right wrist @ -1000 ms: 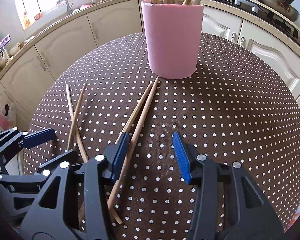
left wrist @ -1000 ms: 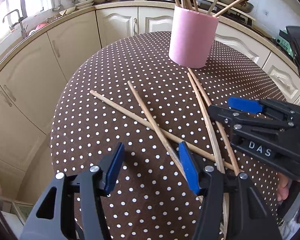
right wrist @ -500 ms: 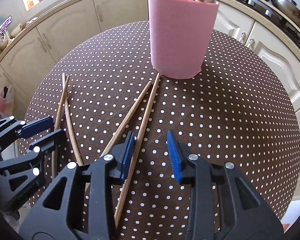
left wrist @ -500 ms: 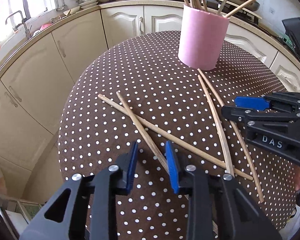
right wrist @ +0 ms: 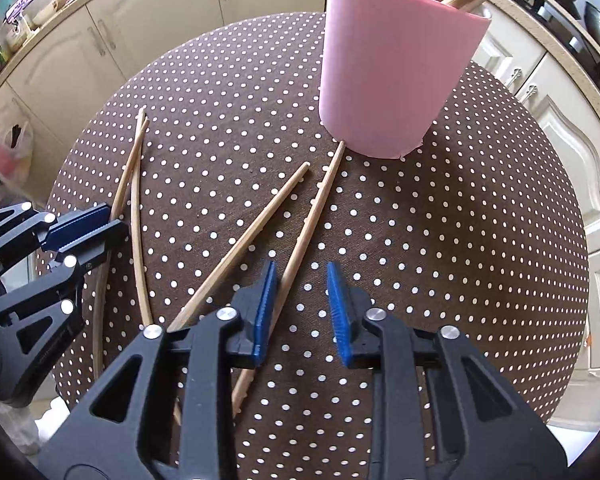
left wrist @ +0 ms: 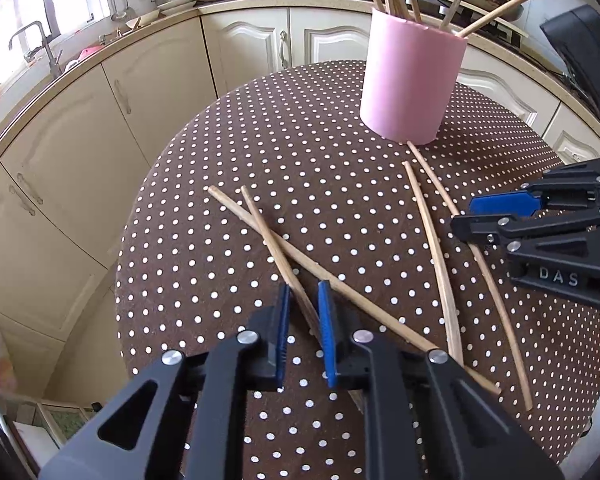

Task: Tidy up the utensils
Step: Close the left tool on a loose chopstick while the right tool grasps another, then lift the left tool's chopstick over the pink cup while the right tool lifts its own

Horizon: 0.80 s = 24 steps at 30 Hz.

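A pink cup (left wrist: 410,84) holding several wooden chopsticks stands at the far side of the round dotted table (left wrist: 220,264); it also shows in the right wrist view (right wrist: 392,80). Several loose chopsticks lie on the cloth. My left gripper (left wrist: 303,320) is nearly shut around one chopstick (left wrist: 274,246) that crosses another (left wrist: 340,284). My right gripper (right wrist: 300,308) is partly open, with a chopstick (right wrist: 304,240) beside its left finger; a second chopstick (right wrist: 252,236) lies just left of it. The right gripper also shows in the left wrist view (left wrist: 532,224).
Two curved chopsticks (left wrist: 436,240) run from the cup's base toward the near right edge. Cream kitchen cabinets (left wrist: 140,80) and a counter with a sink ring the table. The left gripper shows at the left edge of the right wrist view (right wrist: 72,236).
My left gripper has closed from wide open to a narrow gap around a chopstick. My right gripper has narrowed and moved closer to the cup, over the right-hand pair of chopsticks.
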{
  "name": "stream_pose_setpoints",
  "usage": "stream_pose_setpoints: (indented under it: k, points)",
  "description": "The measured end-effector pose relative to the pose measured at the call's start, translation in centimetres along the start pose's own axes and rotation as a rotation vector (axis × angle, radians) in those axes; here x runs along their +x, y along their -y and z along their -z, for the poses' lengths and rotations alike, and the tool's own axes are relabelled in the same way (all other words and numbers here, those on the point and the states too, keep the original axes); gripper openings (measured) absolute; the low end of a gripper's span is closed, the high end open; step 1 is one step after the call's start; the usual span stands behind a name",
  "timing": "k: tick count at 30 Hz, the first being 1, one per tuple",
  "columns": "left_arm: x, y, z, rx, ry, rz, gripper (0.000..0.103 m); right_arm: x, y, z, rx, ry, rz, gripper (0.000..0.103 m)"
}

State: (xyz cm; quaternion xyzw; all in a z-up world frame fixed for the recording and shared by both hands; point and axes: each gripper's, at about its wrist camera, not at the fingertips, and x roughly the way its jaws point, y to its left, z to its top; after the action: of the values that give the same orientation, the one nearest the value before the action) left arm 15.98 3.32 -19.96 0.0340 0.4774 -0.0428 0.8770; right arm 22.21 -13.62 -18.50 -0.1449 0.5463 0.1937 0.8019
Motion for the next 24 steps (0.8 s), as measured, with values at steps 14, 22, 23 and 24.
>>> stream_pose_setpoints:
  k: [14, 22, 23, 24]
  points:
    - [0.1, 0.0, 0.3, -0.041, 0.019, 0.071, 0.006, 0.5, 2.6, -1.0, 0.030, 0.022, -0.017, 0.005]
    - [-1.2, -0.8, 0.4, -0.076, 0.062, 0.108, 0.006, -0.6, 3.0, 1.4, 0.057, 0.111, -0.023, 0.005]
    - [-1.5, -0.9, 0.3, -0.075, 0.074, 0.115, 0.006, -1.0, 3.0, 1.7, 0.059, 0.121, -0.030, 0.005]
    - [-1.8, -0.9, 0.2, -0.077, 0.091, 0.118, 0.006, -1.5, 3.0, 2.2, 0.060, 0.138, -0.034, 0.005]
